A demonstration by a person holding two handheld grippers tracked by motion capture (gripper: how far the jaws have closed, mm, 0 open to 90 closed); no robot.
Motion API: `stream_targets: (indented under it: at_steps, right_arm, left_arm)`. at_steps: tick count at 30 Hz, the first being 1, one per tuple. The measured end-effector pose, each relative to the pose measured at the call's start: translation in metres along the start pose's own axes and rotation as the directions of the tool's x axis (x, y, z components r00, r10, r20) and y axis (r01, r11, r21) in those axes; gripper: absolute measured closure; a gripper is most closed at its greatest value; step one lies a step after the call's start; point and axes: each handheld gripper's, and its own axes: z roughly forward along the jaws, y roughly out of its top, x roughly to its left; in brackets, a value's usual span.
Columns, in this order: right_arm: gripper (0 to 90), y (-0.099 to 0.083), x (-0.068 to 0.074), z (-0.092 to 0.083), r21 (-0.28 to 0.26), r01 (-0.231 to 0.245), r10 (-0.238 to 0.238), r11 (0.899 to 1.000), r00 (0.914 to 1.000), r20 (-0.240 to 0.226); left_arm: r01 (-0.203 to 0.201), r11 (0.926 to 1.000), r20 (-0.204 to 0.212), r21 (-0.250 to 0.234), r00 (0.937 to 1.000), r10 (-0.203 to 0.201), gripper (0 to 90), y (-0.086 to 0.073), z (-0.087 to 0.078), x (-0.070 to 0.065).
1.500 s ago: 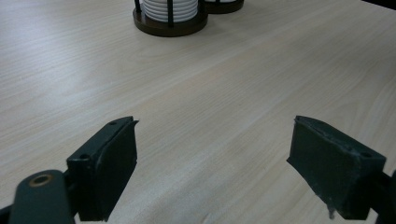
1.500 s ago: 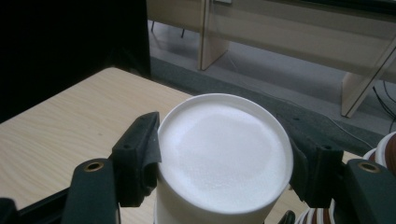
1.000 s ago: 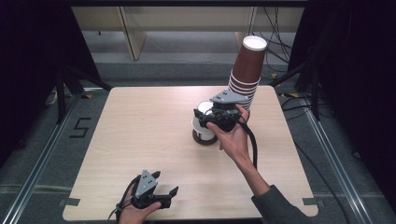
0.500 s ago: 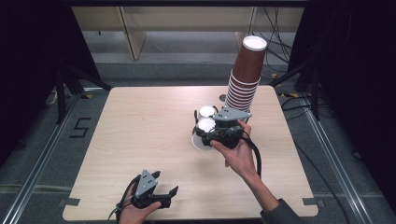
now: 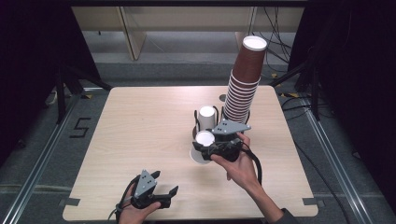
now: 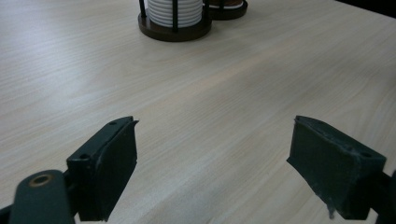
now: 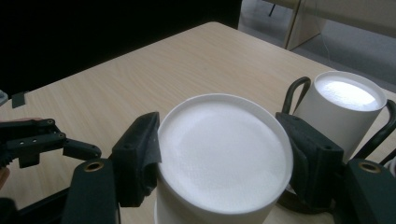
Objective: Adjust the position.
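Note:
A white paper cup is turned mouth down, its flat base facing up, just in front of the holders. My right gripper is shut on its sides, a jaw on either side. Whether its rim touches the table I cannot tell. Behind it a stack of white cups stands in a black wire holder. A tall stack of brown cups rises to the right of that. My left gripper is open and holds nothing, low at the table's front edge.
The light wooden table has bare room on its left half. In the left gripper view the round holder base with white cups lies far ahead. Cables and dark stands surround the table on the floor.
My right hand has carried the white cup away from the holders, toward the person and lower over the table. The left gripper has stayed put.

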Motion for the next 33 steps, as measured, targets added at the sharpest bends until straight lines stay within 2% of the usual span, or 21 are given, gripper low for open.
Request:
stream_targets:
  at_steps: [5,7,8,9,11,13,14,15,16,17,18,19,23,24,27,29,32,33]
  right_arm:
    - [34.7,-0.003,0.007,0.001,-0.002,0.019,-0.019,1.0,0.9994,-0.029]
    - [34.7,-0.003,0.01,0.002,-0.004,0.028,-0.028,1.0,0.9987,-0.043]
    - [34.7,-0.003,0.014,0.002,-0.009,0.014,-0.014,1.0,0.9984,-0.054]
    - [34.7,-0.002,0.014,0.002,-0.012,0.031,-0.032,0.999,0.9976,-0.062]
    - [34.7,-0.003,0.019,0.004,-0.015,0.028,-0.029,1.0,0.9966,-0.078]
    - [34.7,-0.004,0.022,0.004,-0.007,0.021,-0.021,1.0,0.9966,-0.079]
    - [34.7,-0.006,0.026,0.006,-0.002,0.038,-0.038,0.999,0.9946,-0.097]
    - [34.7,-0.006,0.026,0.006,-0.002,0.038,-0.038,0.999,0.9946,-0.097]
    - [34.7,-0.006,0.028,0.008,0.001,0.049,-0.049,0.999,0.9928,-0.109]
    - [34.7,-0.006,0.028,0.008,0.001,0.049,-0.049,0.999,0.9928,-0.109]
    - [34.7,-0.007,0.032,0.009,0.005,0.038,-0.037,0.999,0.993,-0.112]
    - [34.7,-0.007,0.032,0.009,0.005,0.038,-0.037,0.999,0.993,-0.112]
    - [34.7,-0.008,0.037,0.012,0.007,0.059,-0.057,0.998,0.9893,-0.134]
    - [34.7,-0.008,0.04,0.014,0.013,0.06,-0.058,0.998,0.9877,-0.145]
    - [34.8,-0.009,0.042,0.016,0.01,0.064,-0.062,0.998,0.9846,-0.164]
    - [34.8,-0.009,0.045,0.017,0.016,0.042,-0.038,0.999,0.9818,-0.186]
    - [34.8,-0.009,0.047,0.017,0.009,0.049,-0.047,0.999,0.9789,-0.199]
    - [34.8,-0.009,0.049,0.017,0.017,0.032,-0.027,0.999,0.9768,-0.212]
  left_arm:
    - [-0.004,0.9993,0.018,-0.038,0.9998,0.005,14.8,0.002,0.001,-0.002]
    - [0.004,0.9976,0.025,-0.07,0.9997,-0.002,14.8,0.003,0.001,-0.003]
    - [0.008,0.994,0.043,-0.109,0.9991,-0.003,14.8,0.005,0.003,-0.003]
    - [0.008,0.994,0.043,-0.109,0.9991,-0.003,14.8,0.005,0.003,-0.003]
    - [-0.017,0.9896,0.049,-0.143,0.9985,0.024,14.8,0.007,0.006,-0.005]
    - [-0.024,0.9884,0.05,-0.15,0.9982,0.032,14.8,0.008,0.007,-0.007]
    - [-0.04,0.988,0.059,-0.149,0.9971,0.049,14.7,0.009,0.008,-0.01]
    - [-0.04,0.988,0.059,-0.149,0.9971,0.049,14.8,0.009,0.008,-0.01]
    - [-0.068,0.9829,0.069,-0.171,0.9943,0.081,14.8,0.009,0.011,-0.012]
    - [-0.068,0.9829,0.069,-0.171,0.9943,0.081,14.7,0.009,0.011,-0.012]
    - [-0.089,0.981,0.068,-0.172,0.9925,0.102,14.7,0.009,0.012,-0.013]
    - [-0.094,0.981,0.064,-0.17,0.9923,0.106,14.7,0.009,0.012,-0.014]
    - [-0.083,0.9803,0.081,-0.179,0.9917,0.099,14.6,0.01,0.015,-0.014]
    - [-0.079,0.9783,0.097,-0.192,0.9904,0.099,14.7,0.011,0.017,-0.014]
    - [-0.08,0.9774,0.098,-0.196,0.9901,0.101,14.7,0.011,0.018,-0.015]
    - [-0.081,0.9768,0.109,-0.199,0.9886,0.104,14.7,0.012,0.019,-0.015]
    - [-0.075,0.9762,0.117,-0.203,0.9881,0.101,14.7,0.012,0.021,-0.016]
    - [-0.075,0.9755,0.117,-0.207,0.988,0.101,14.5,0.012,0.022,-0.016]
